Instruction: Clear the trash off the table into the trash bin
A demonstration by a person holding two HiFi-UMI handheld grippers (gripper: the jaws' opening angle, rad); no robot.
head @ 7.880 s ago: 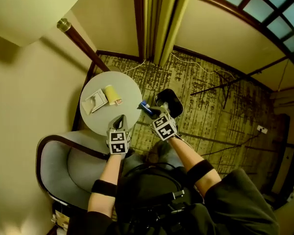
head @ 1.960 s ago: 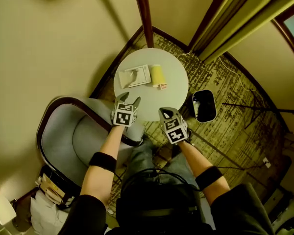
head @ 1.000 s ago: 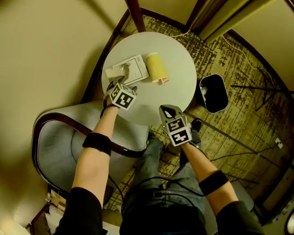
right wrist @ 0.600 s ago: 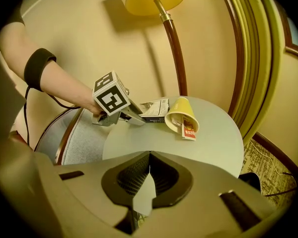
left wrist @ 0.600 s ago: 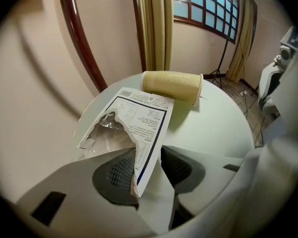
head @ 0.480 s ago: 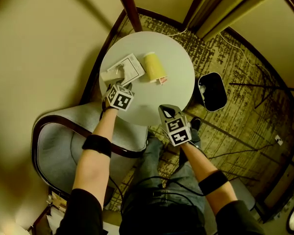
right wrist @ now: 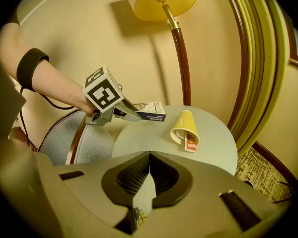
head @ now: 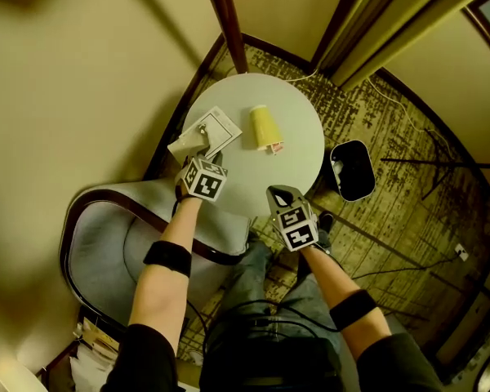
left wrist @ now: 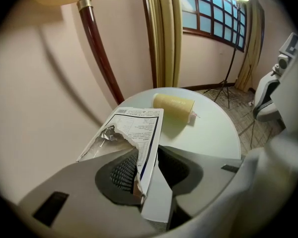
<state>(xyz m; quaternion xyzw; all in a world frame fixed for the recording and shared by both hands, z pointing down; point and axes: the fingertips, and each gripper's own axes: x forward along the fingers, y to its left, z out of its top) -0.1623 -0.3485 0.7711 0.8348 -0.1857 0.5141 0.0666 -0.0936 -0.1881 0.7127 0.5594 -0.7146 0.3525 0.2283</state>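
My left gripper (head: pixel 202 155) is shut on a torn white wrapper (head: pixel 200 135) and holds it up over the left edge of the round white table (head: pixel 290 166). Its jaws have just been closing, and the wrapper (left wrist: pixel 141 133) stands edge-on between them. In the right gripper view the left gripper (right wrist: pixel 134 114) carries the wrapper (right wrist: pixel 151 111) above the tabletop. A yellow paper cup (head: pixel 264 126) lies on its side mid-table with a scrap in its mouth (right wrist: pixel 190 144). My right gripper (head: pixel 279 193) hovers shut and empty at the table's near edge. The black trash bin (head: pixel 350 170) stands on the floor to the table's right.
A grey armchair (head: pixel 122 251) with a dark wooden frame sits near left of the table. A floor lamp pole (head: pixel 224 15) rises behind the table by the wall. Curtains (head: pixel 376 23) hang at the back right. A tripod's legs and cables cross the patterned carpet (head: pixel 408 162).
The left gripper closed on the wrapper and lifted it off the table toward the near left edge. The right gripper rose a little. The cup has not moved.
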